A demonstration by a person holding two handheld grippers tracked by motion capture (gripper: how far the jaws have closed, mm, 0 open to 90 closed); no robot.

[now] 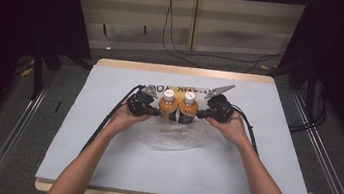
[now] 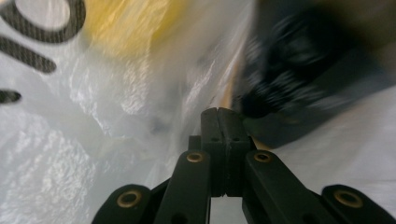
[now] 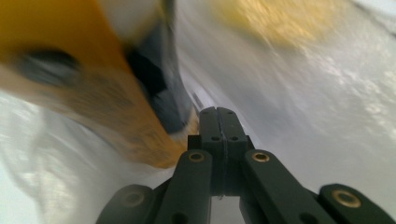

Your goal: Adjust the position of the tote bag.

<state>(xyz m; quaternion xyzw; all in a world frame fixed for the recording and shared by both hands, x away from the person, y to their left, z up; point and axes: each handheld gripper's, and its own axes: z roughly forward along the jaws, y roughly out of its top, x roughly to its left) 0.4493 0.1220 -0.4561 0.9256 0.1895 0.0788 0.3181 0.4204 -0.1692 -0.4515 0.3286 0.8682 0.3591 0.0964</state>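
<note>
Scene: a person sits at a table (image 1: 100,168) covered with a pale grey sheet, holding a pair of black tongs in each hand.
Landmark: two orange drink bottles (image 1: 177,109) with white caps stand upright, touching side by side, near the middle of the table.
Bag: a thin, clear plastic bag (image 1: 175,136) with dark printed letters lies crumpled around the foot of the bottles and spreads toward the person.
Left tongs (image 1: 154,111): just to the left of the bottles, low down at their base. In the left gripper view the jaws are pressed flat together, tips among the bag's folds; whether a fold of film is pinched between them is too blurred to tell.
Right tongs (image 1: 202,114): just to the right of the bottles, mirroring the other pair. In the right gripper view the jaws are closed tight beside an orange bottle wall; a pinch of film cannot be confirmed.
Step in hand: likely gripping the bag's edges on either side of the bottles so it can be drawn up around them.
Doing it well: catch only the film, not a bottle; lift both sides evenly and slowly, so the bottles stay upright and together.
Risk: an uneven pull could tip a bottle or let the thin film slip free.
</note>
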